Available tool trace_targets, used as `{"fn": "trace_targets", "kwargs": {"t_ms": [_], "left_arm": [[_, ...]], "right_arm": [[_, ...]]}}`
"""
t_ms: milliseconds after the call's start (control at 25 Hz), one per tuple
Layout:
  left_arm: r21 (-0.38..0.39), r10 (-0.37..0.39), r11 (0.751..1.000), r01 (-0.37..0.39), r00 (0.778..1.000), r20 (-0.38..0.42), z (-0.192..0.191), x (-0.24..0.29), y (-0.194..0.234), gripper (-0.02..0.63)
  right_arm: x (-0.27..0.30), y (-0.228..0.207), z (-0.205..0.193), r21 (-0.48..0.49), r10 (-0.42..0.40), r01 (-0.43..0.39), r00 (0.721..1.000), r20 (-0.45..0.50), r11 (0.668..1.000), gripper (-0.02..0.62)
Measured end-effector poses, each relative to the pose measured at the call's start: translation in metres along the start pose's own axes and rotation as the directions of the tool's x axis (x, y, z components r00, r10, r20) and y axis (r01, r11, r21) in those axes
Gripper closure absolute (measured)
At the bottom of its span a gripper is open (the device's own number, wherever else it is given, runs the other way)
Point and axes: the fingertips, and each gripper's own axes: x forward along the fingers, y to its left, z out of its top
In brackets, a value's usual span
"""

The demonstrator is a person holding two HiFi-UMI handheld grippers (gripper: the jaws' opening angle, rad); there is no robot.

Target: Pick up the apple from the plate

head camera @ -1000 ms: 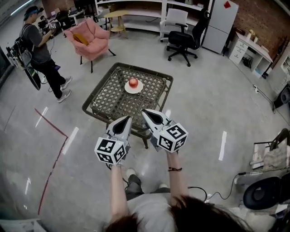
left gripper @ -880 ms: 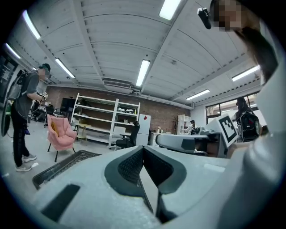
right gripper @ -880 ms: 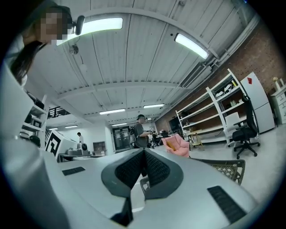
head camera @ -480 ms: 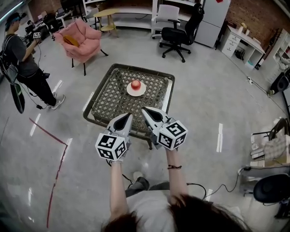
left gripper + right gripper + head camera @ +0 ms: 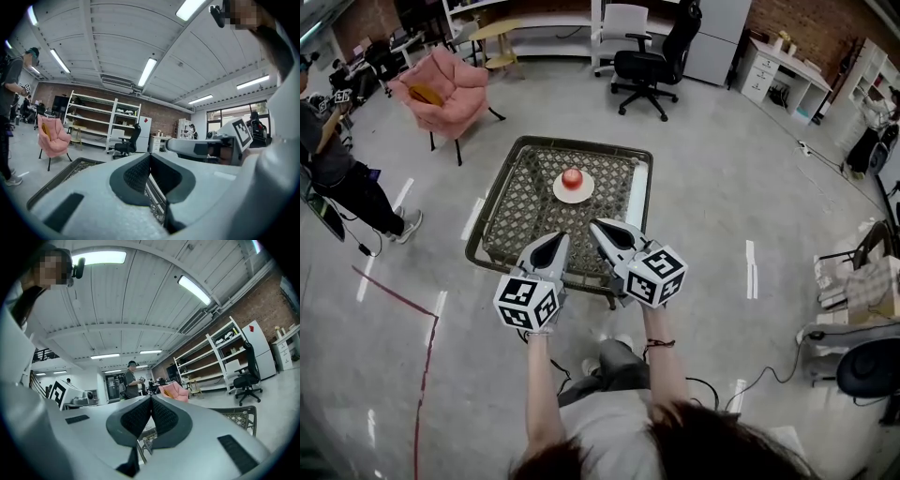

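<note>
Presently both hand-held grippers are clenched and empty. The left gripper (image 5: 555,240) has its two dark ribbed pads (image 5: 136,173) pressed together along a single seam in the left gripper view, with nothing between them. The right gripper (image 5: 600,227) shows the same condition in the right gripper view: pads (image 5: 164,416) meeting edge to edge, nothing caught in the seam. Neither gripper touches any object.

From the head view, the two grippers are held side by side, close but apart, with the marker cubes nearest the person. Their tips lie over the near edge of the lattice-top table (image 5: 517,211). Both gripper views look out level across the room rather than down at the tabletop.

The apple (image 5: 572,177), red, sits upright at the middle of a white plate (image 5: 587,193). The plate rests on the lattice top, toward the table's far half and a little right of its centre. The apple is well apart from both sets of jaws, beyond the tips and roughly in line with the gap between the grippers.

Surroundings noted: a pink armchair (image 5: 441,86) beyond the table's far left corner, a black office chair (image 5: 649,66) further back, and a second person (image 5: 333,169) standing at the left edge of the floor.
</note>
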Motion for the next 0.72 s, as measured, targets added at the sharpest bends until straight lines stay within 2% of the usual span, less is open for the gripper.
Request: {"fn": "trace_targets", "kwargs": {"t_ms": [360,720], "left_arm": [[-0.022,-0.02,1.0,0.019,0.999,-0.045,-0.006,0.038,0.033,0.595],[-0.044,0.004,0.999,-0.007,0.999,-0.053,0.005,0.084,0.074,0.595]], "right_arm": [[0.036,-0.046,0.001,0.04,-0.033,0.033,0.999,-0.006,0.999,0.586],[0.079,-0.088,0.009,0.041,-0.014,0.016,0.999,-0.042,0.999,0.586]]}}
